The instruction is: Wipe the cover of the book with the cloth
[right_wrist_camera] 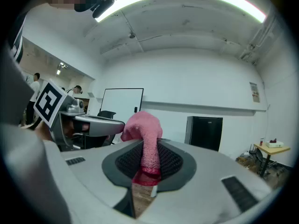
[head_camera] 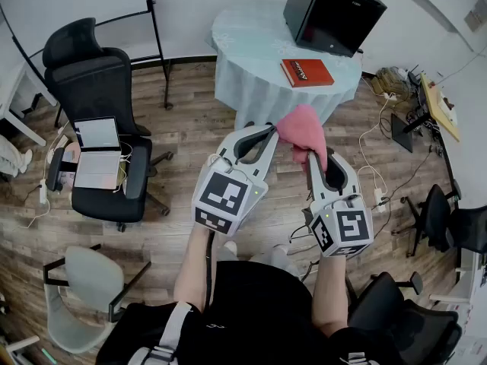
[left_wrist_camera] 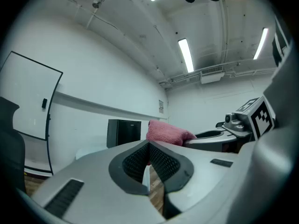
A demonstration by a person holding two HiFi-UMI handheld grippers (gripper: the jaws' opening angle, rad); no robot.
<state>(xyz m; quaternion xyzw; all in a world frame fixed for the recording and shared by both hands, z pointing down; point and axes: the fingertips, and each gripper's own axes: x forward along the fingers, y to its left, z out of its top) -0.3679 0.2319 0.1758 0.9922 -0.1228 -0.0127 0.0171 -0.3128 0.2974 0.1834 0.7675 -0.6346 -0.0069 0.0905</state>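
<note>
A red book (head_camera: 307,72) lies flat on a round table with a pale cloth cover (head_camera: 243,44), well ahead of both grippers. My right gripper (head_camera: 314,155) is shut on a pink cloth (head_camera: 303,130), which bunches above its tips. In the right gripper view the cloth (right_wrist_camera: 142,125) hangs down between the jaws of that gripper (right_wrist_camera: 148,146). My left gripper (head_camera: 268,130) is shut with nothing in it, its tips just left of the cloth. The left gripper view shows its jaws (left_wrist_camera: 149,146) closed, with the cloth (left_wrist_camera: 166,131) beyond them. Both grippers are held up in the air.
A black box (head_camera: 332,12) stands on the table behind the book. A black office chair (head_camera: 99,90) holding a laptop (head_camera: 97,152) is at the left. A grey chair (head_camera: 85,289) is at the near left. Cables and a small desk (head_camera: 440,106) crowd the right.
</note>
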